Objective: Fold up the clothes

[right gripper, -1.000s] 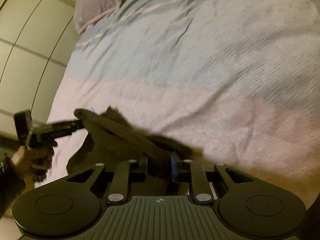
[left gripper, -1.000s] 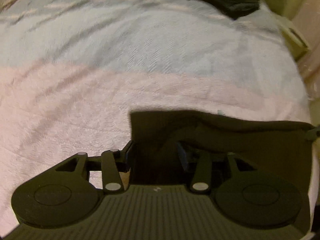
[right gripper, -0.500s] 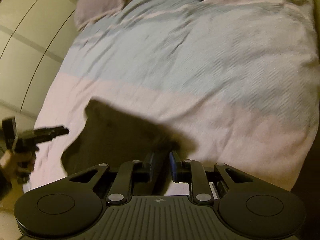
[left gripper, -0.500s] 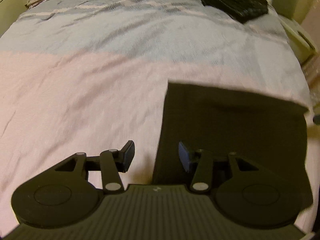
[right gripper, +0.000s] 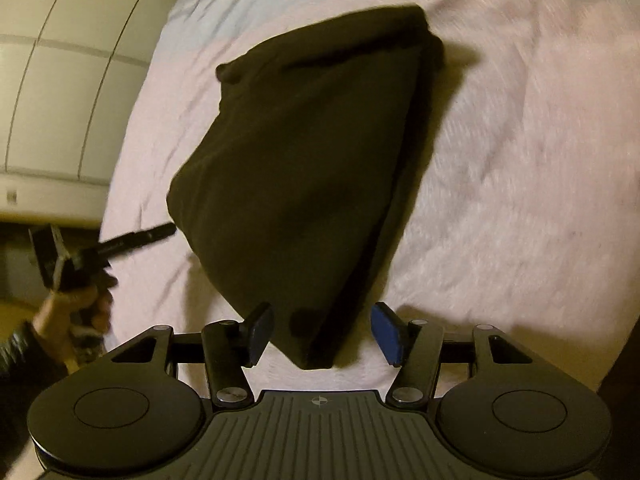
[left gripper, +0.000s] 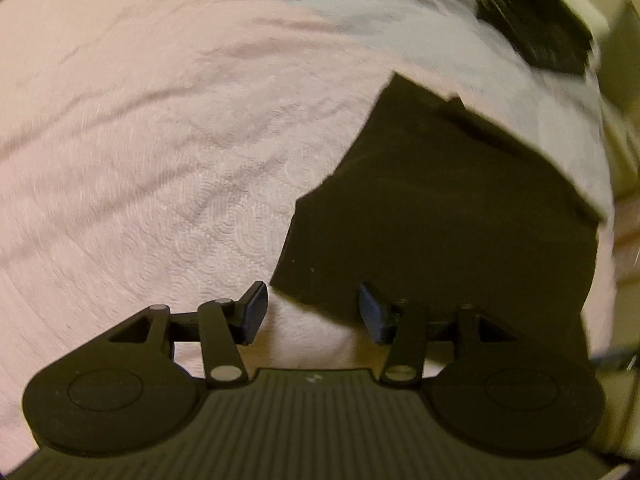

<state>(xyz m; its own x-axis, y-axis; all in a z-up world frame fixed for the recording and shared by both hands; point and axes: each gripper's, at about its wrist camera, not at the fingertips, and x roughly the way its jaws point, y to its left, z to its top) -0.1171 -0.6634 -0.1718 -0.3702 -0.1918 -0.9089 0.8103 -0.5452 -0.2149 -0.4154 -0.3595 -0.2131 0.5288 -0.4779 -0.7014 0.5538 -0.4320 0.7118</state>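
The right tongs (right gripper: 322, 334) are opening and have let go of the dark cloth (right gripper: 304, 160) — its corner lies between them on the bed (right gripper: 520, 160). The left tongs (left gripper: 312, 312) stand apart and empty, the cloth's edge just ahead — this fold looks done.

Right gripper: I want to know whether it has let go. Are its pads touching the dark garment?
Apart. In the right wrist view the right gripper is opening, and bedspread shows between each pad and the dark garment.

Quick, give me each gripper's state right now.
Left gripper: open, holding nothing.
Right gripper: jaws opening, corner of the folded dark garment between them, not gripped.
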